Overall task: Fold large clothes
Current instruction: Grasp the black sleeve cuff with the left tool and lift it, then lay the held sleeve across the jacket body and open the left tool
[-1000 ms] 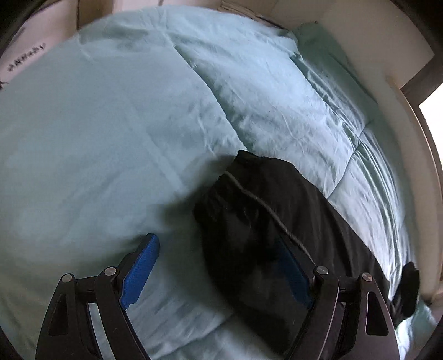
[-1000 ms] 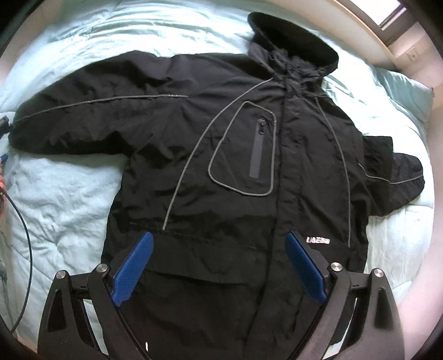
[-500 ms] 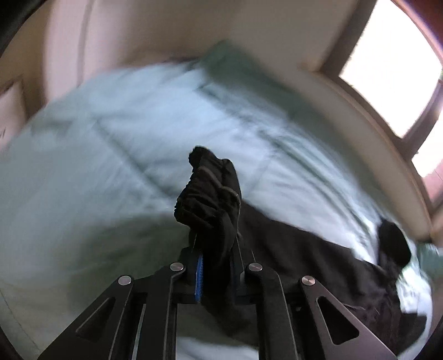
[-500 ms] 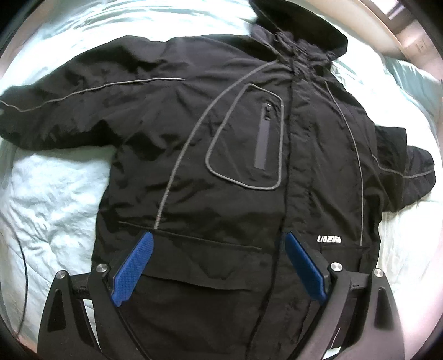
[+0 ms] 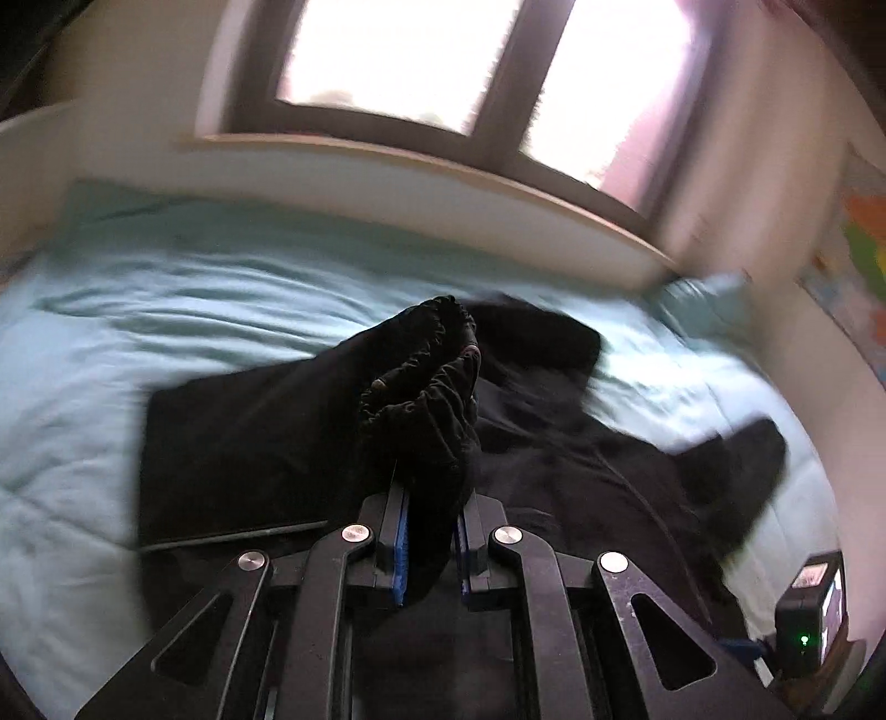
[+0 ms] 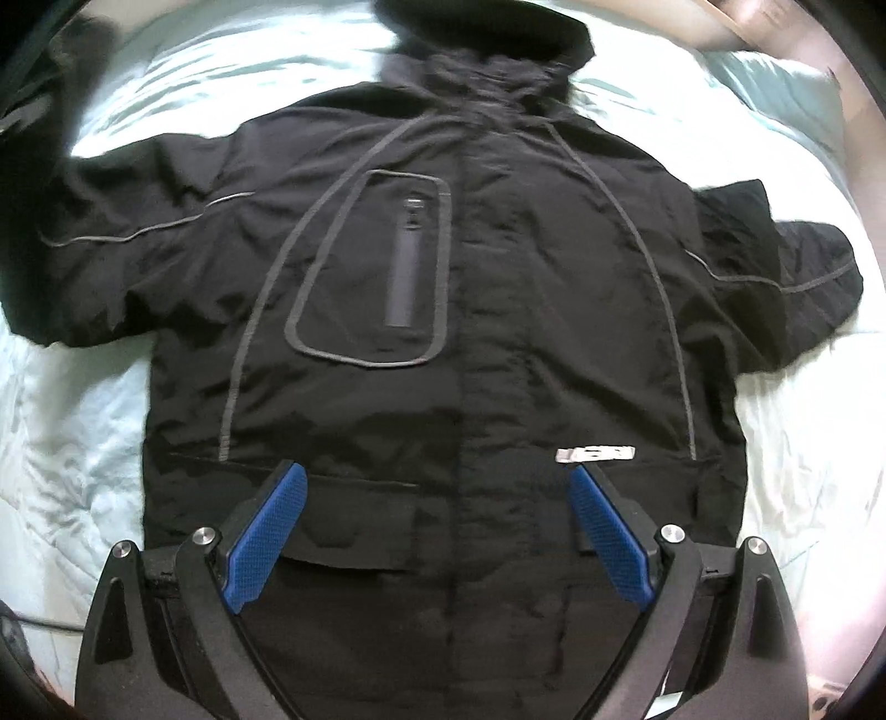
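Lying on pale-blue bedding (image 6: pixel 77 443) beneath a window (image 5: pixel 398 61), black jacket (image 6: pixel 443 288); left tongs (image 5: pixel 429 518) gripping its cuff (image 5: pixel 426 376), right tongs (image 6: pixel 437 498) wide

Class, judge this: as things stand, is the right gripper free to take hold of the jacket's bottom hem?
Probably yes. The right gripper hangs open above the jacket, its hem just below the jaws with nothing between. The left gripper holds the sleeve cuff.

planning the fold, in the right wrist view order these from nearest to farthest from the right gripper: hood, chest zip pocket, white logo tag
From the right gripper:
1. White logo tag, just above the right finger, low on the jacket.
2. Chest zip pocket, mid-chest, left of the front placket.
3. Hood, at the far top edge.
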`<state>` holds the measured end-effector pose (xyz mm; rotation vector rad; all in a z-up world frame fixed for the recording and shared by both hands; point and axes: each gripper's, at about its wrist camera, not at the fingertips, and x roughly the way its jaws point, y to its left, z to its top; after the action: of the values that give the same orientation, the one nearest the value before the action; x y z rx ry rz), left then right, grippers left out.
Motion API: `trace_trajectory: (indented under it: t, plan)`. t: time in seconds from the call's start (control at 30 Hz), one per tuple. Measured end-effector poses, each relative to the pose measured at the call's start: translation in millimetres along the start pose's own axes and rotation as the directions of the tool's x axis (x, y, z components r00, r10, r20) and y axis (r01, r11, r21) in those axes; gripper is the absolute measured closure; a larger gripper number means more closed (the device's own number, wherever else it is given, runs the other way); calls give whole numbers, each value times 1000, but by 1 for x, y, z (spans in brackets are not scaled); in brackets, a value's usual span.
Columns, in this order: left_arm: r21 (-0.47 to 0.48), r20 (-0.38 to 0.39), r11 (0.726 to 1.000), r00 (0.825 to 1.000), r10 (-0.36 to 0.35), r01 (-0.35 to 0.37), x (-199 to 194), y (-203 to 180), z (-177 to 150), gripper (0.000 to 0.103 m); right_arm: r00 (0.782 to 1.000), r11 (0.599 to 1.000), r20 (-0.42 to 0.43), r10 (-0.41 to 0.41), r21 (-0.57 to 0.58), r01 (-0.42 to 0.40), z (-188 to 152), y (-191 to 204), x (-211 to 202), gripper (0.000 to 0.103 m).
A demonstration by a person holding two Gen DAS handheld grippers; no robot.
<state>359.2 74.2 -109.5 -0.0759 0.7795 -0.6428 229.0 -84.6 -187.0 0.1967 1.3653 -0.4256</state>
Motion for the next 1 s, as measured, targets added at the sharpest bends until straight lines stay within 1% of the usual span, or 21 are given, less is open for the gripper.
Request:
trace_trajectory:
  t: [0.1, 0.17, 0.2, 0.27, 0.33, 0.37, 0.4, 0.47, 0.5, 0.57, 0.6, 0.63, 0.7, 0.73, 0.77, 0.8, 0.83, 0.87, 0.9, 0.93, 1.0]
  plan:
    - [37, -96, 997, 993, -64, 68, 53, -43, -19, 91, 1000, 999, -10, -9, 51, 10, 0, -32, 7, 7]
    - [61, -189, 993, 978, -89, 102, 95, -67, -38, 91, 1000, 997, -19, -17, 81, 19, 1, -53, 14, 7]
    - [66, -215, 992, 973, -88, 104, 110, -71, -46, 91, 999, 996, -25, -21, 91, 23, 1, -61, 17, 7]
    - [73, -300, 992, 951, -75, 101, 148, -84, -68, 90, 999, 994, -35, -28, 105, 31, 2, -75, 24, 7]
    - [68, -343, 994, 938, -56, 84, 172, -89, -80, 90, 999, 993, -43, -34, 112, 39, 4, -86, 31, 7]
    - [50, -371, 996, 927, -54, 77, 184, -89, -88, 90, 998, 993, -46, -39, 110, 44, 6, -92, 35, 7]
    - [33, -384, 997, 921, -57, 75, 190, -89, -93, 89, 998, 993, -46, -42, 108, 47, 7, -95, 37, 7]
    - [-1, -408, 997, 910, -74, 81, 197, -83, -100, 89, 998, 994, -42, -40, 101, 44, 12, -100, 42, 7]
    - [-4, -420, 997, 904, -76, 83, 196, -76, -102, 88, 999, 995, -35, -34, 92, 37, 16, -102, 44, 7]
    - [8, -439, 996, 895, -78, 91, 194, -78, -101, 88, 1000, 997, -12, -19, 75, 20, 22, -103, 45, 7]
    - [11, -455, 995, 887, -81, 97, 193, -78, -99, 88, 1000, 998, 16, -5, 65, 4, 29, -105, 43, 7]
    - [11, -479, 995, 874, -84, 102, 189, -80, -95, 88, 999, 998, 43, 15, 63, -18, 34, -107, 40, 7]
    - [2, -505, 993, 858, -99, 116, 183, -83, -91, 86, 993, 994, 86, 85, 66, -91, 44, -111, 36, 7]
    - [-12, -510, 991, 852, -123, 136, 174, -81, -88, 81, 988, 990, 102, 116, 67, -123, 50, -111, 33, 7]
    - [-46, -512, 984, 842, -172, 173, 166, -80, -86, 77, 982, 986, 123, 145, 65, -154, 56, -112, 30, 7]
    - [-77, -509, 977, 835, -208, 197, 162, -80, -83, 64, 979, 985, 136, 153, 62, -162, 61, -111, 28, 7]
    - [-134, -495, 962, 825, -272, 237, 157, -77, -82, 52, 975, 984, 157, 157, 53, -167, 66, -110, 25, 7]
    - [-197, -466, 941, 818, -336, 274, 153, -74, -81, 47, 973, 984, 170, 159, 48, -169, 70, -109, 22, 7]
    - [-244, -436, 927, 821, -368, 285, 151, -73, -80, 40, 972, 984, 175, 159, 49, -170, 74, -107, 20, 7]
    - [-265, -422, 921, 824, -377, 286, 150, -73, -80, 40, 971, 984, 178, 159, 55, -171, 76, -107, 19, 7]
    - [-269, -433, 918, 814, -386, 292, 148, -75, -78, 40, 970, 981, 175, 166, 66, -180, 78, -107, 18, 7]
